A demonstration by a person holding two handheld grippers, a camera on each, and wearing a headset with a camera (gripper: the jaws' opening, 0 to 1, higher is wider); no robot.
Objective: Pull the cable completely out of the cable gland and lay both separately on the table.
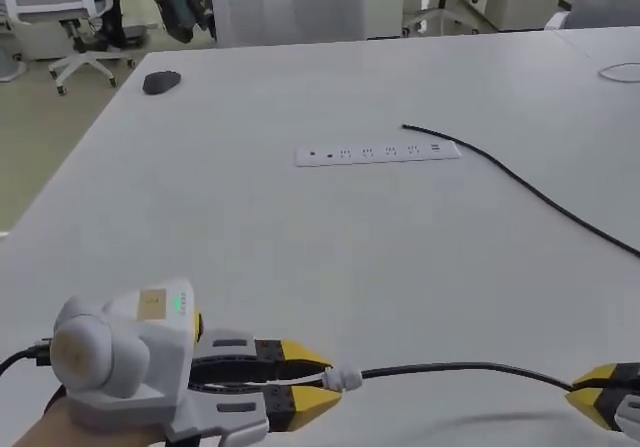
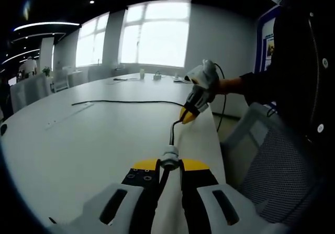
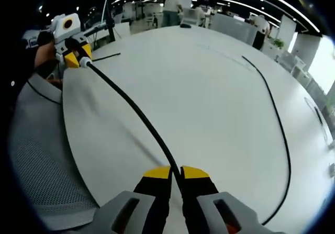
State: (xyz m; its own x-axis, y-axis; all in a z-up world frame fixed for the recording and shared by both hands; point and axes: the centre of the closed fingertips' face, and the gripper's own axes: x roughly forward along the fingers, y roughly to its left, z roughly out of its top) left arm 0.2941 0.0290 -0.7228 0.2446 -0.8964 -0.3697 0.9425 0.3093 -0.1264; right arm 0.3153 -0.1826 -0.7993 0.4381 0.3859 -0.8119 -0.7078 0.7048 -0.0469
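Closest to the headset, at the near left, the left gripper (image 1: 322, 377) is clamping its yellow jaws on the white cable gland (image 1: 343, 378). The black cable (image 1: 450, 369) is running out of the gland rightward to the right gripper (image 1: 582, 389) at the near right edge (both are hanging over the near part of the white table (image 1: 300, 257); whether they are touching it I cannot tell). Farther off, a white power strip (image 1: 378, 153) is lying flat, a second black cord (image 1: 520, 182) is trailing from just beyond its right end towards the right, and a dark mouse (image 1: 161, 82) is sitting at the far left. Along the left gripper's own jaws, the gland is sitting pinched between the tips, with the cable threaded through it and rising to the right gripper. Along the right gripper's own jaws, the tips are standing nearly together, gripping the cable itself, which is stretching away to the gland held at the far left.
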